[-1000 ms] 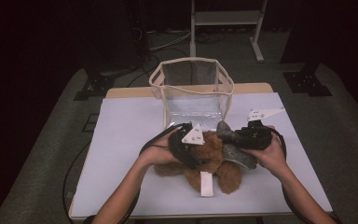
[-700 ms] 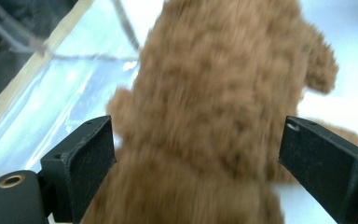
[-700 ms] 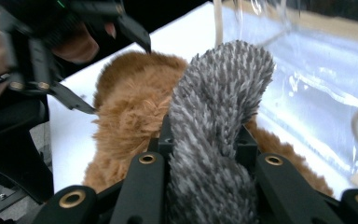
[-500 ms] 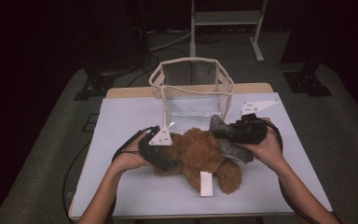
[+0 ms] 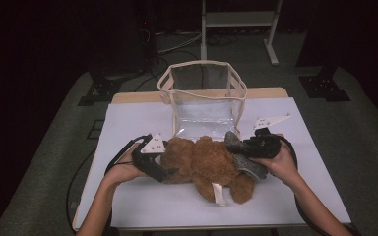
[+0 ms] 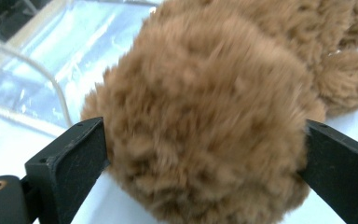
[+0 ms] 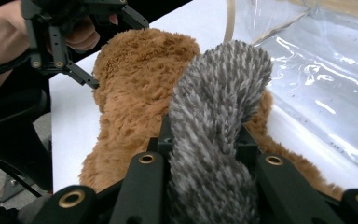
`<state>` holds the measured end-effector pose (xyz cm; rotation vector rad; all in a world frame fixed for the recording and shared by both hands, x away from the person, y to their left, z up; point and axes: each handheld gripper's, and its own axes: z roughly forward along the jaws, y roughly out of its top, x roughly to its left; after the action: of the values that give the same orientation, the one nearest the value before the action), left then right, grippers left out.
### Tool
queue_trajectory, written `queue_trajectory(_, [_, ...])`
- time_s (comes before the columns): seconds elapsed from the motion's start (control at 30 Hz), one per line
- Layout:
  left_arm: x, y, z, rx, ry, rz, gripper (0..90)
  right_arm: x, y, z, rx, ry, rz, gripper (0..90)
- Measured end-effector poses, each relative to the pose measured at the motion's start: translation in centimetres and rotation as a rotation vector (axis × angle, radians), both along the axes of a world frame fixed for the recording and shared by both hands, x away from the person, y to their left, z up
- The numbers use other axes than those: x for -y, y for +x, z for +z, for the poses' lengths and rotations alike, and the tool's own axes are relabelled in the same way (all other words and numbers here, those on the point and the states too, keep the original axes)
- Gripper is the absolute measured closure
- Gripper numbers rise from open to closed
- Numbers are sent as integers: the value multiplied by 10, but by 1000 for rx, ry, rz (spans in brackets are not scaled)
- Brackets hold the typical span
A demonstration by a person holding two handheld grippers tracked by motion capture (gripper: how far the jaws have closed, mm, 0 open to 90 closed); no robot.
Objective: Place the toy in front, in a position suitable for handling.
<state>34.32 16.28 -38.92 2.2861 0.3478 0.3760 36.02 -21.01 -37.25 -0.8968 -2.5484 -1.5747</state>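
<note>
A brown plush bear (image 5: 211,162) lies on the white table cover, with a grey furry piece (image 5: 248,167) across its right side. My left gripper (image 5: 170,172) is at the bear's left end. In the left gripper view its jaws have just been opening and stand wide on either side of a round furry part of the bear (image 6: 205,93), barely brushing the fur. My right gripper (image 5: 236,145) comes in from the right. It is shut on the grey furry piece (image 7: 219,84), which rises between its jaws above the bear (image 7: 130,70).
A clear plastic bag with cream trim (image 5: 204,93) stands open just behind the bear, its wall close to both grippers (image 7: 326,70). A white tag (image 5: 218,192) hangs from the bear's near side. The white table cover (image 5: 300,196) ends shortly in front of the hands.
My left gripper has moved left and down, from over the bear's middle to its left end, and its jaws stand wider. The right hand has hardly shifted.
</note>
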Motion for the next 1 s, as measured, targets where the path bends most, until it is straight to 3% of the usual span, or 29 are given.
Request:
queue_trajectory(0.13, [0, 0, -16, -48, -13, -18, 47, 9, -5, -3, 5, 0, -17, 714])
queue_trajectory(0.3, [2, -1, -21, -42, -32, -19, 69, 28, -7, -14, -21, 2, -67, 715])
queue_trajectory(0.4, [2, 0, -23, -51, -38, -11, 61, 36, -9, -27, -50, -22, -90, 717])
queue_trajectory(0.5, [5, 1, -27, -53, -42, 9, 31, 30, -11, -38, -79, -14, -72, 719])
queue_trajectory(0.57, [6, 0, -27, -47, -39, 9, 73, 21, -11, -41, -81, -37, -52, 720])
queue_trajectory(0.63, [8, -2, -23, -40, -68, 10, 134, 20, -10, -40, -82, -31, -48, 723])
queue_trajectory(0.73, [14, -6, -17, -30, -107, -15, 197, 29, -12, -34, -94, 24, -46, 725])
queue_trajectory(0.8, [20, -7, -16, -29, -113, -32, 210, 32, -14, -32, -87, 30, -50, 727])
queue_trajectory(0.87, [29, -10, -14, -33, -122, -57, 215, 47, -19, -22, -83, 78, -68, 730])
queue_trajectory(1.0, [58, -13, -4, -16, -143, -106, 217, 66, -29, -8, -56, 45, -98, 733])
